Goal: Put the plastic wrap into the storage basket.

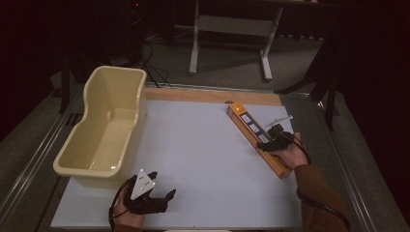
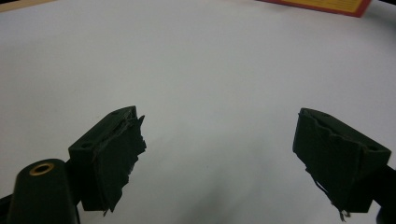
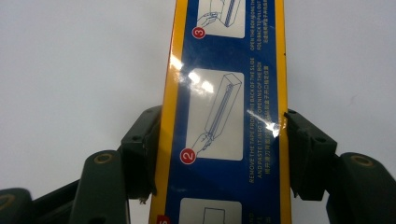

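At the surface's left edge stands an empty cream tub (image 1: pixel 104 128). Near the front edge, the left gripper (image 1: pixel 162 199) rests idle, its jaws spread wide over bare white surface (image 2: pixel 210 70). Toward the right edge, the long orange-and-blue box (image 1: pixel 258 137) lies diagonally, and the right gripper (image 1: pixel 270 140) has its jaws clamped against both long sides at mid-length. The grasp looks made; lifting it toward the tub seems next, keeping the box level. In the right gripper view both box ends are cut off.
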Available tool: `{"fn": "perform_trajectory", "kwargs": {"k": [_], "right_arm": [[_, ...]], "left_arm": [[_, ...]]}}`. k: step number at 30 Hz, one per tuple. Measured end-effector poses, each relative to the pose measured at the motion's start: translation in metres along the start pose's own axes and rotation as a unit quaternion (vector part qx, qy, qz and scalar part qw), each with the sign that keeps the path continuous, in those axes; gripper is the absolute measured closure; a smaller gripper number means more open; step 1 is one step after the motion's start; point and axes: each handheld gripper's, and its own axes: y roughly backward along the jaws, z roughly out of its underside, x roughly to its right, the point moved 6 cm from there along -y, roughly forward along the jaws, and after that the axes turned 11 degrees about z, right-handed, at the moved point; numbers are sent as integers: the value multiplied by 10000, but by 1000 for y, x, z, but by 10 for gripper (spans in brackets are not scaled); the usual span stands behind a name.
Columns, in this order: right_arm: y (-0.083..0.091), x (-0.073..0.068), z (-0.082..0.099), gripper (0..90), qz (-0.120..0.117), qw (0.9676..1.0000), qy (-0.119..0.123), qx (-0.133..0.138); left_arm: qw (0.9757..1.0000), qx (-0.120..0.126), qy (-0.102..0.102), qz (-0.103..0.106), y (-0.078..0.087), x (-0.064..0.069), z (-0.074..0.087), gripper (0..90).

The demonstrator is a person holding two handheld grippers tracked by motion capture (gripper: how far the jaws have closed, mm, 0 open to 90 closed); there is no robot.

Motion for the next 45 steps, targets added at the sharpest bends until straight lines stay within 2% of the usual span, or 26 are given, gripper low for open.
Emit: {"fn": "perform_trajectory", "kwargs": {"k": [4,6,10,13,17,20,24,27,29,32,33,34,35,36,39,43,45], "right_arm": [[10,-7,12,378,-116,9998,178,60],[18,-11,23,377,-222,9991,370,38],[33,-18,40,378,-395,9965,733,-28],[46,-25,56,378,-598,9933,990,-11],[63,-38,76,376,-884,9862,1398,-16],[75,-49,86,368,-1092,9763,1858,-208],[73,-57,79,334,-891,9690,2248,-499],[68,-63,66,307,-966,9664,2312,-582],[62,-67,60,307,-992,9620,2433,-747],[51,-71,58,309,-976,9528,2639,-1141],[51,-71,58,309,-976,9528,2639,-1141],[48,-73,57,309,-970,9504,2674,-1262],[48,-73,57,309,-970,9504,2674,-1262],[43,-76,56,311,-948,9462,2733,-1451],[39,-77,55,311,-946,9430,2773,-1581],[35,-78,55,308,-1007,9426,2684,-1712],[35,-78,55,328,-1016,9415,2716,-1719]], "left_arm": [[10000,-3,6,3,-1,0,0,152],[10000,-12,7,7,-1,1,0,152],[10000,-1,8,3,-1,0,0,152],[10000,-8,12,11,-1,0,0,152],[10000,-25,0,22,-2,1,1,152],[10000,-52,1,33,-4,2,1,152],[9999,-82,-12,59,-6,3,0,153],[9999,-81,-19,63,-6,3,0,152],[10000,-56,-6,53,-5,2,0,152],[10000,-45,0,48,-3,2,1,152],[10000,-45,0,48,-3,2,1,152],[10000,-21,10,39,-2,2,1,152],[10000,-21,10,39,-2,2,1,152],[10000,-18,16,34,-2,2,1,152],[10000,-22,17,37,-2,2,1,152],[10000,-42,2,43,-3,2,1,152],[10000,-48,10,42,-4,2,1,152]]}}
